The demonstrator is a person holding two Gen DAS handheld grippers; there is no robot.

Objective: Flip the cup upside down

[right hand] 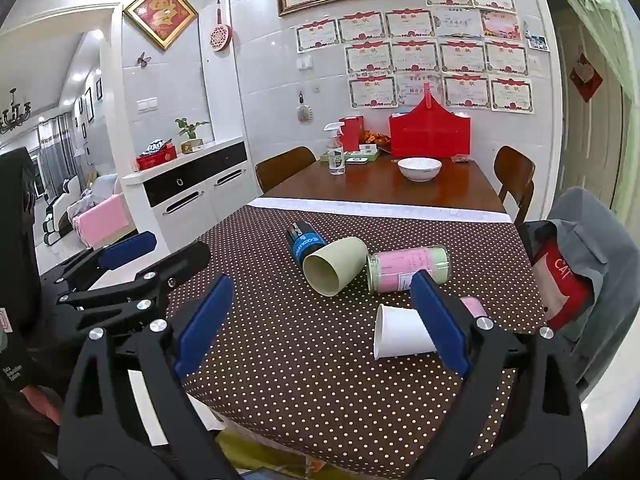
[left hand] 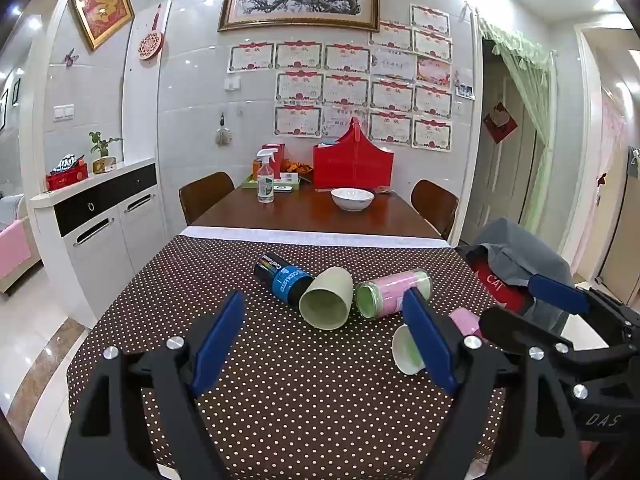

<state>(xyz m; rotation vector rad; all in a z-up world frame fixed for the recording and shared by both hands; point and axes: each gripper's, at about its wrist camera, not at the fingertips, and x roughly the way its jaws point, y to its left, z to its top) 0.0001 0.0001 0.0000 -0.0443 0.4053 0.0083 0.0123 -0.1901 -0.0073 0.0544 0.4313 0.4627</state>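
Several cups lie on their sides on the dotted tablecloth [left hand: 280, 400]. A pale green cup [left hand: 326, 298] lies mid-table, mouth toward me; it also shows in the right wrist view [right hand: 334, 266]. A white paper cup [left hand: 406, 350] lies nearer on the right, partly hidden by a finger; the right wrist view shows it too [right hand: 402, 334]. My left gripper [left hand: 324, 338] is open and empty above the cloth, short of the green cup. My right gripper [right hand: 322, 328] is open and empty, its right finger over the paper cup's base.
A black and blue can [left hand: 282, 278] touches the green cup. A pink and green glass jar [left hand: 394, 292] lies beside it, and a small pink object [left hand: 466, 320] behind the paper cup. A white bowl [left hand: 352, 198], spray bottle [left hand: 265, 178] and red basket [left hand: 354, 164] stand far back. A draped chair [right hand: 580, 264] is at right.
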